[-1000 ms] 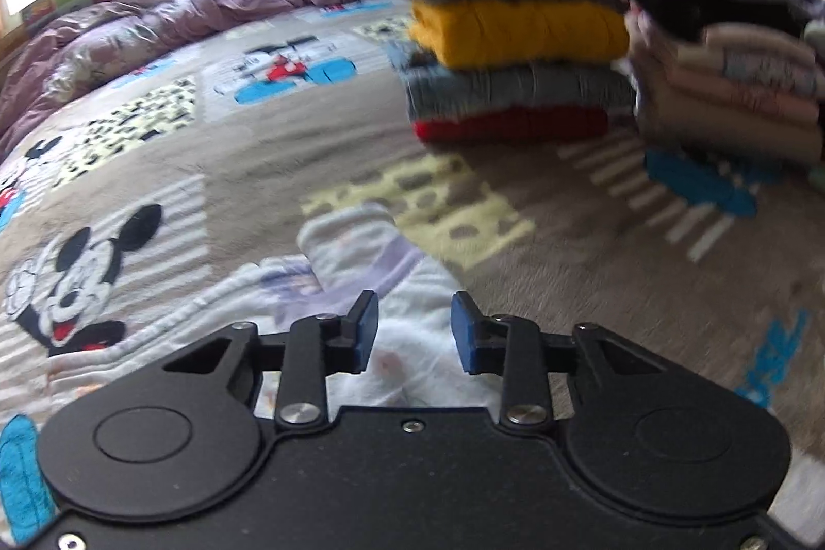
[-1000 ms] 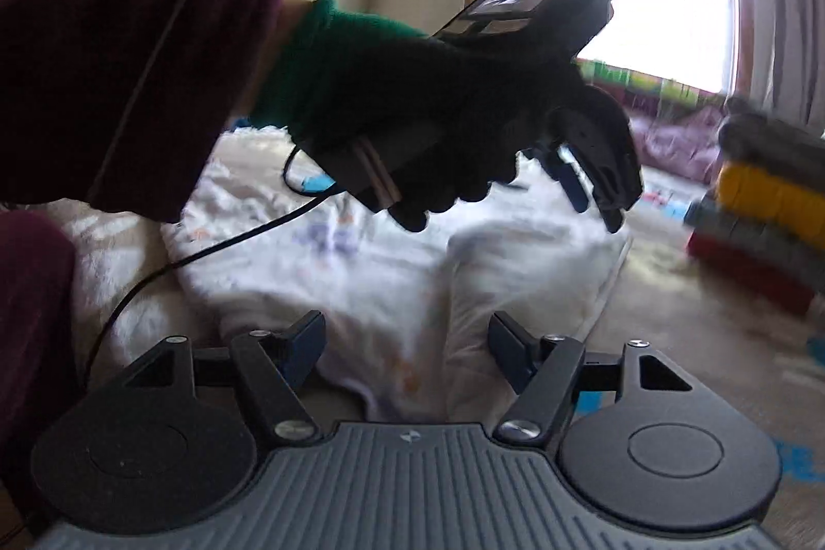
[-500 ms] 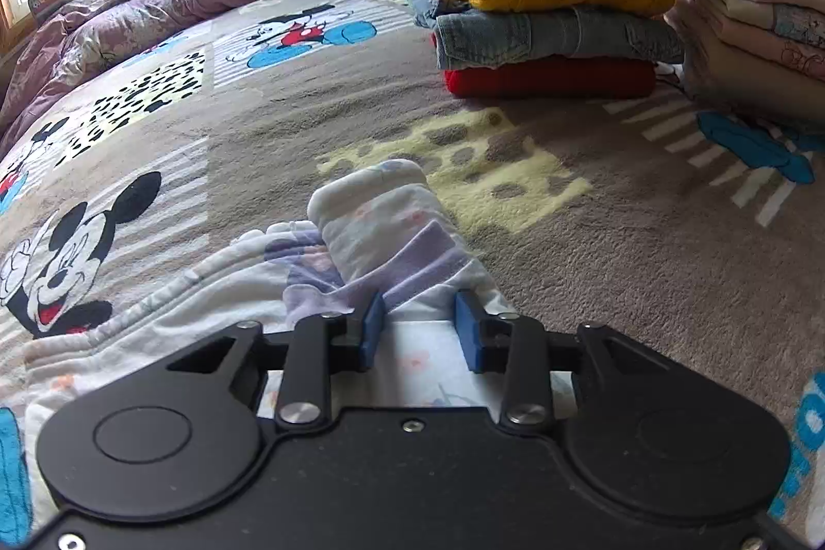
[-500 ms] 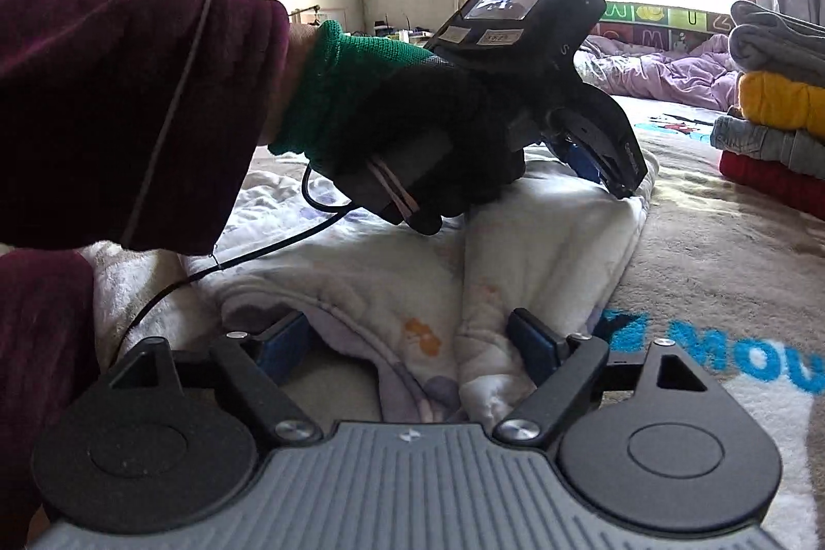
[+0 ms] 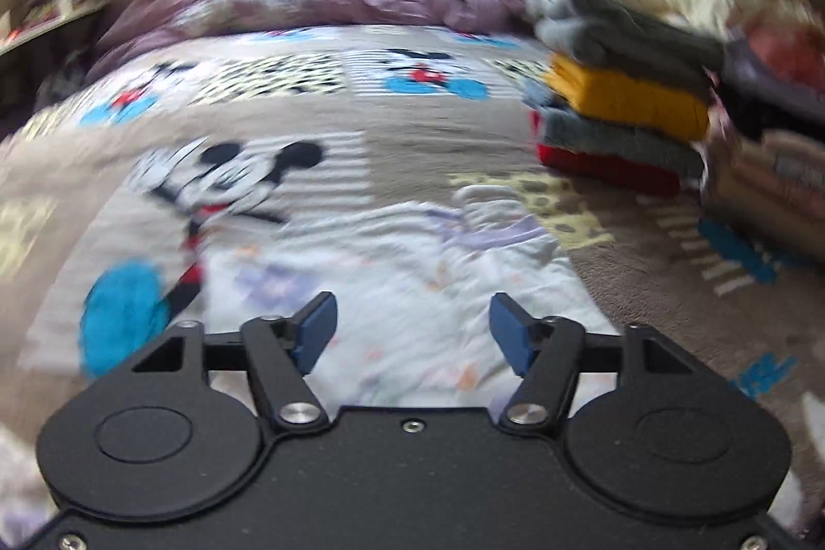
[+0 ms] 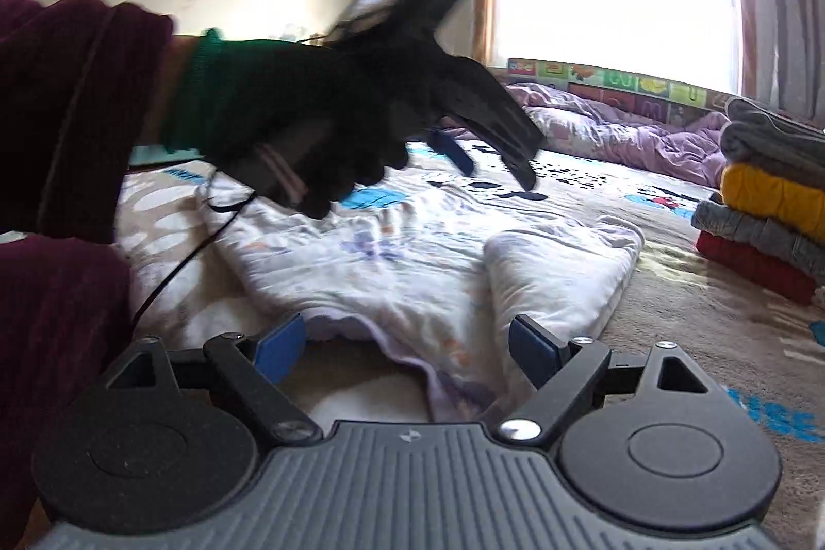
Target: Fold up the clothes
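The white shirt [image 5: 412, 292] lies on the bed [image 5: 438, 148] under both tongs. Left tongs [image 5: 412, 333] and right tongs [image 6: 407, 344] are wide open, holding nothing. The gloved left hand [image 6: 319, 122] is raised above the shirt.

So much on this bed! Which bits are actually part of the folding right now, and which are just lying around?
In the job:
white printed garment
left gripper, open
right gripper, open

Lying about:
stack of folded clothes
purple duvet
Mickey Mouse blanket

Garment [image 6: 412, 261] — thin, crinkled cloth; blanket [image 5: 438, 137] fleecy (matt).
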Demonstrator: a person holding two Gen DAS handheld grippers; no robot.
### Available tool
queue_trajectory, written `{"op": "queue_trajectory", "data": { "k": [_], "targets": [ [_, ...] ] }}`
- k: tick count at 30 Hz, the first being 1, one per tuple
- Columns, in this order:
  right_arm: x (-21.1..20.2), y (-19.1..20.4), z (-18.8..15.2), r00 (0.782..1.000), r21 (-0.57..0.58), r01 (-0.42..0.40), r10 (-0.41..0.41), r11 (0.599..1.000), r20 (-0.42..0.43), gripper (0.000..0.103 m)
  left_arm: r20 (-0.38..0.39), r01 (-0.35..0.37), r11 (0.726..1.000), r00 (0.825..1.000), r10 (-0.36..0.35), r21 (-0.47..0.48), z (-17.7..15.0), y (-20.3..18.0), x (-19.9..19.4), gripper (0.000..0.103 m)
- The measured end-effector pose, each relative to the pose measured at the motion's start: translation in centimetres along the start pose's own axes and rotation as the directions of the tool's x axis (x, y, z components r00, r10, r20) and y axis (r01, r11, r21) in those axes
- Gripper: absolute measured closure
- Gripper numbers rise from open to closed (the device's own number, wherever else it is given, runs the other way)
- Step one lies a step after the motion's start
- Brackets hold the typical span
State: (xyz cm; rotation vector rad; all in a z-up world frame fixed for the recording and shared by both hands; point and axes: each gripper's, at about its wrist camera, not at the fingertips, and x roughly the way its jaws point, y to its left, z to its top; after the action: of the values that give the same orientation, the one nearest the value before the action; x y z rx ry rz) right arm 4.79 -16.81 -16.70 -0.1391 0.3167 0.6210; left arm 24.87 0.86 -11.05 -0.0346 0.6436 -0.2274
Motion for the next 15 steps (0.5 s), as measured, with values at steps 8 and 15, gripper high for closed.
{"op": "queue_trajectory", "data": {
  "k": [8, 15],
  "targets": [
    [-1.3, 1.5, 0.2, 0.999, -0.016, -0.030, 0.030, 0.999, -0.014, 0.017, 0.028, 0.017, 0.967, 1.000, -0.010, -0.255, -5.1, 4.5, -6.2, 0.035],
    [-1.3, 3.5, 0.1, 0.994, -0.051, -0.090, 0.087, 0.995, -0.062, 0.017, 0.078, 0.016, 0.887, 0.997, 0.023, -0.461, -9.6, 8.6, -10.8, 0.035]
  ]
}}
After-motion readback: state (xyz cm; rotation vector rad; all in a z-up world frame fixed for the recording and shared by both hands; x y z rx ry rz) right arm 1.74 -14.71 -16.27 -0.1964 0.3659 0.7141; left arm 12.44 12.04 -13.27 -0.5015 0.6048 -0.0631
